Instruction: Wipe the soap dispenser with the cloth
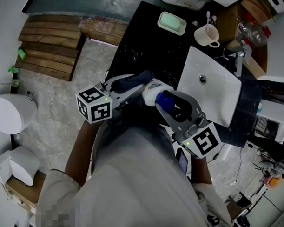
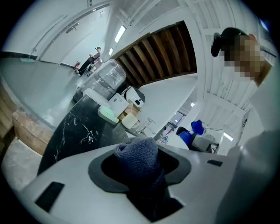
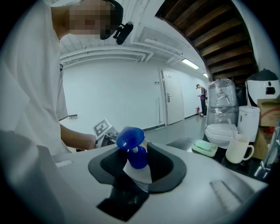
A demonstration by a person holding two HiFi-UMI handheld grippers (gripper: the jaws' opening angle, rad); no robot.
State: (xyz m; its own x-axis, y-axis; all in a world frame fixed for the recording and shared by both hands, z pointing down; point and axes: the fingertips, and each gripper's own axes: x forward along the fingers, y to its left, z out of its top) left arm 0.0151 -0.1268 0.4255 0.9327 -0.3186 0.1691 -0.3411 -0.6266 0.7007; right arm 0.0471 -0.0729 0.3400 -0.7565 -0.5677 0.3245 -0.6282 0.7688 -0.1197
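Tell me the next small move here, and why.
Probably stroke the cloth in the left gripper along the white body of the soap dispenser. The right gripper grips it near its blue pump, and the cloth sits beside it, contact unclear.

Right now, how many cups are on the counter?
1: a cream mug on the black counter, beside the green soap dish. More may be hidden.

The soap dispenser (image 1: pixel 155 92) sits between the jaws of the right gripper (image 1: pixel 172 101), just left of the sink (image 1: pixel 214 92) (set into the counter (image 1: pixel 130 46)). On its left, seemingly touching it, the cloth (image 1: pixel 131 80) sits in the left gripper (image 1: pixel 140 83). Behind them, at the counter's far end, stands a soap dish (image 1: pixel 172 22), with a mug (image 1: pixel 206 35) to its right.
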